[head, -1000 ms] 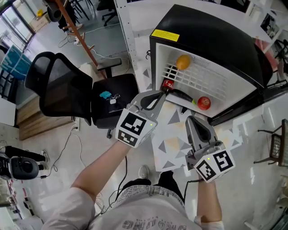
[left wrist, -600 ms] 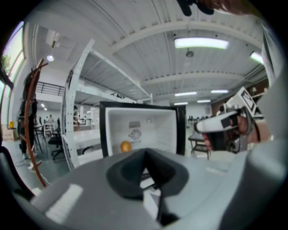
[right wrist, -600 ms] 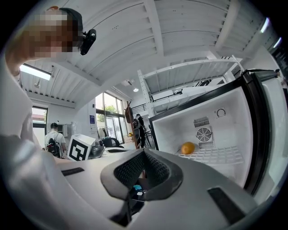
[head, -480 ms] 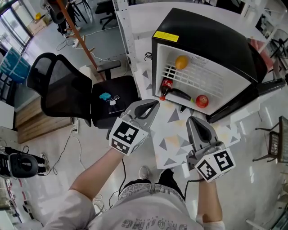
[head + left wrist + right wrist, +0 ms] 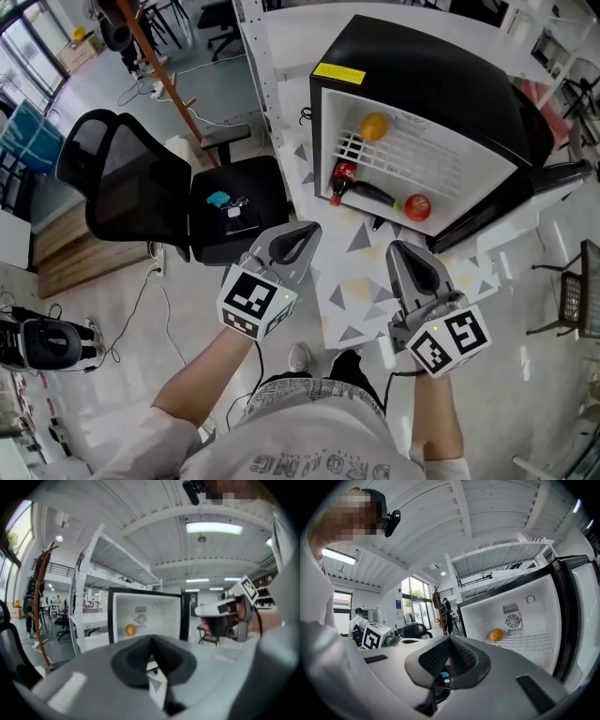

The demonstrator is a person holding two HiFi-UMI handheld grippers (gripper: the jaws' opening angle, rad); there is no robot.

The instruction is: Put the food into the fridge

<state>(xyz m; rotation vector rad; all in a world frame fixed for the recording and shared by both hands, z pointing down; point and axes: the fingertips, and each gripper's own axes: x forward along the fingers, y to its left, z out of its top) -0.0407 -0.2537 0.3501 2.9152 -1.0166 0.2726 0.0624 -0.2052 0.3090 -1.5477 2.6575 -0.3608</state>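
Left claw (image 5: 307, 230) pressed together, pinching nothing; held in front of the open mini-fridge (image 5: 441, 80), well apart from it. Right claw (image 5: 401, 248) also closed, with nothing between its jaws; beside the left one, over the triangle-patterned bench (image 5: 352, 300). Inside the fridge, 3 foods:
- Orange (image 5: 374, 127) on the white wire shelf (image 5: 422, 164), toward the back left.
- Cola bottle (image 5: 345, 176) lying on the fridge floor by the left wall.
- Red round fruit (image 5: 418, 206) on the same floor, just right of the bottle.

Fridge door (image 5: 558, 176) swung wide to the right. Black office chair (image 5: 141, 192) off to the left, small blue thing (image 5: 218, 199) on its seat.
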